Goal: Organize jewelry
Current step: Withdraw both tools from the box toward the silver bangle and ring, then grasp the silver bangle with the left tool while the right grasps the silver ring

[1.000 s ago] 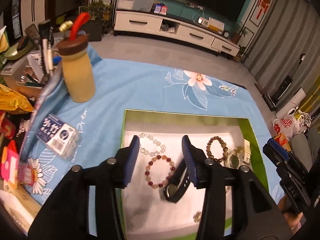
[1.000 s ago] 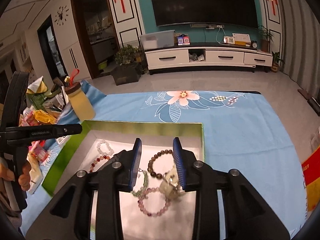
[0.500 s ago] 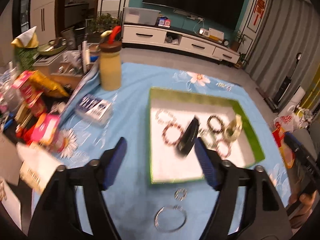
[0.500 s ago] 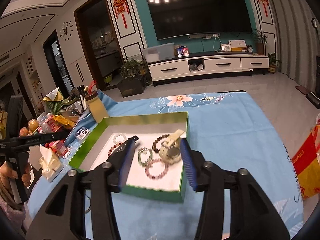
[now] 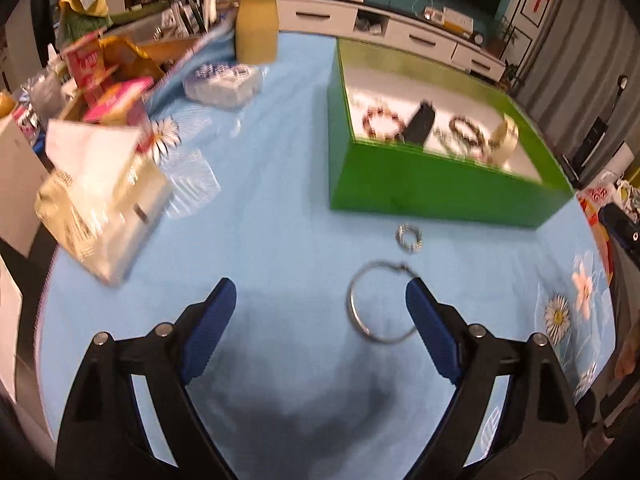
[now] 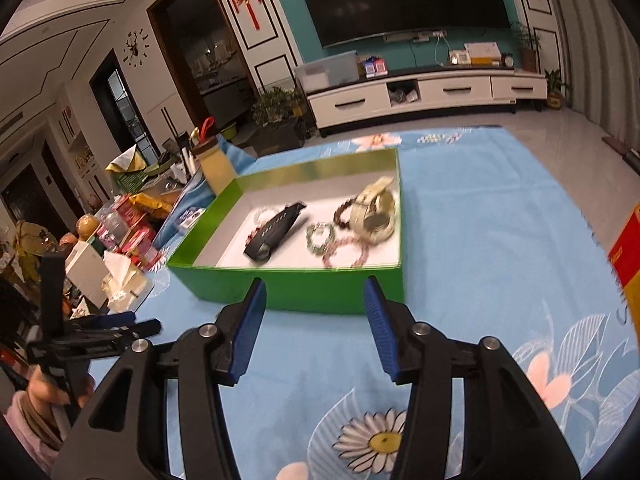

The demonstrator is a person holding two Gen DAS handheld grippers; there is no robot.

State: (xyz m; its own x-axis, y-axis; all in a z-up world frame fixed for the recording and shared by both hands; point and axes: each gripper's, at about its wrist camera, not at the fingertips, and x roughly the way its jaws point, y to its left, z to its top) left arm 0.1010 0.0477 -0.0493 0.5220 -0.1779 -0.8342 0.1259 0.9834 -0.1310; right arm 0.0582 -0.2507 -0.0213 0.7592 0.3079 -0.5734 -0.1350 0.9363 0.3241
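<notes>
Silver bangle [image 5: 378, 304] lies between the open left tool's [image 5: 320, 292] fingers.

Yellow bottle [image 5: 256, 30]; perhaps tissue pack [image 5: 100, 196].

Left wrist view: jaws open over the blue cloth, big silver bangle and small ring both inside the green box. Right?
Not quite. The left wrist view shows the silver bangle and small ring lying on the blue cloth, outside the green box. The left gripper is open, as you said.
</notes>
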